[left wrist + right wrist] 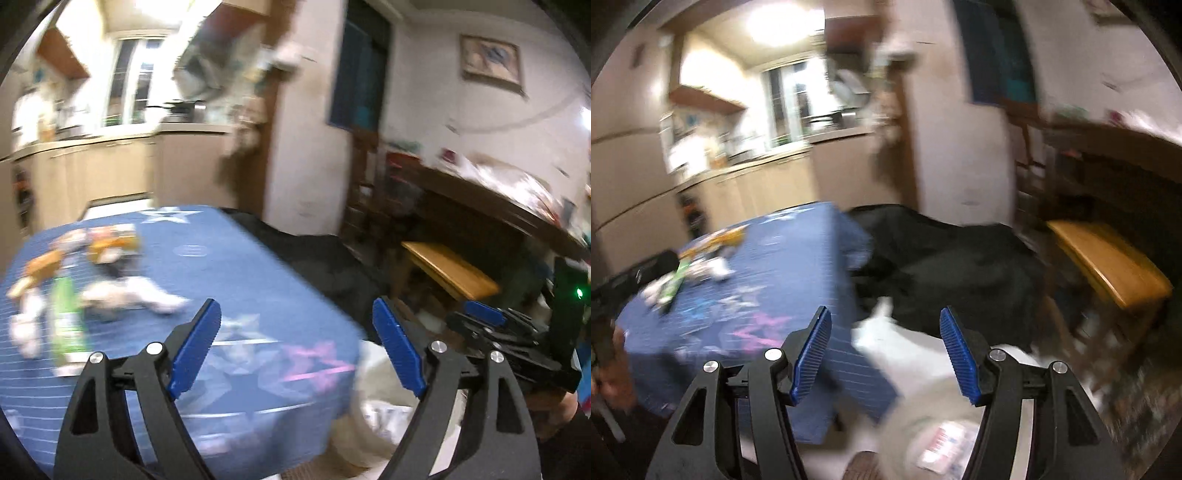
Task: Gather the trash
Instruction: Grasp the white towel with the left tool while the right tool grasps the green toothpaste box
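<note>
A table under a blue star-print cloth (pixel 258 266) carries blurred trash: a green wrapper (pixel 68 321), crumpled white tissue (pixel 133 295) and orange packets (pixel 110 247). My left gripper (pixel 295 302) hangs open above the table's near right corner, with nothing between its blue pads. A white bag (pixel 376 417) sags beside that corner. In the right wrist view my right gripper (pixel 885 312) is open and empty over the white bag (pixel 923 369), which holds a printed packet (pixel 945 443). The green wrapper (pixel 676 284) and tissue (pixel 718 267) lie far left on the table (pixel 798 258).
A black cover (pixel 942 258) is draped over something behind the table. A wooden stool (pixel 1108 266) stands to the right under a dark cluttered shelf (pixel 480 206). Kitchen cabinets (pixel 110 166) lie behind. A hand (pixel 613 373) shows at the left edge.
</note>
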Action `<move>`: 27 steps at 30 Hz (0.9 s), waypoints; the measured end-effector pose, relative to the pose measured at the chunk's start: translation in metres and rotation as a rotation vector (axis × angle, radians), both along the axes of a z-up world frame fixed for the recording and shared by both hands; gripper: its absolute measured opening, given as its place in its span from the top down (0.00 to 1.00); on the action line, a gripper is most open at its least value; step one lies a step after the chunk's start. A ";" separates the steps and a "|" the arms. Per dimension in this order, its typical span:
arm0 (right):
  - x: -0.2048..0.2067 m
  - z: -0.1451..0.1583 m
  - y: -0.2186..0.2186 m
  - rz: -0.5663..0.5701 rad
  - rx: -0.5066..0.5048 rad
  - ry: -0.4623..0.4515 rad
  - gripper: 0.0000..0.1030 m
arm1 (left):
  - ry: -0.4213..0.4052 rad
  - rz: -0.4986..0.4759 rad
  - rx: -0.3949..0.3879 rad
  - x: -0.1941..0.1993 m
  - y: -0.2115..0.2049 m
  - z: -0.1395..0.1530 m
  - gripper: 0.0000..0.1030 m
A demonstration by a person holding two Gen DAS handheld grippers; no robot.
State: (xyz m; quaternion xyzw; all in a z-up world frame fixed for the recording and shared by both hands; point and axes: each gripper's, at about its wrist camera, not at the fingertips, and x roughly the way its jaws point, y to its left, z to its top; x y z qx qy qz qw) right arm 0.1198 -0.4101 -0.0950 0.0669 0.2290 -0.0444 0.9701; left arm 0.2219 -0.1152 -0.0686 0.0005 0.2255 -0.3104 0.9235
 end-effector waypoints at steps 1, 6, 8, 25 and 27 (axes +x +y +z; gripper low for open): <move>0.007 0.004 0.018 0.045 -0.014 0.000 0.39 | -0.003 0.054 0.010 0.004 0.021 0.003 0.22; 0.045 0.012 0.099 0.243 -0.052 0.030 0.39 | -0.007 0.263 0.075 0.019 0.106 0.007 0.22; 0.061 0.015 0.130 0.302 -0.056 0.044 0.39 | 0.003 0.328 0.098 0.022 0.133 0.006 0.22; 0.195 0.018 0.330 0.640 -0.077 0.193 0.37 | 0.200 0.642 0.106 0.060 0.270 -0.021 0.19; 0.208 0.012 0.349 0.662 -0.099 0.223 0.33 | 0.219 0.656 0.082 0.060 0.281 -0.024 0.19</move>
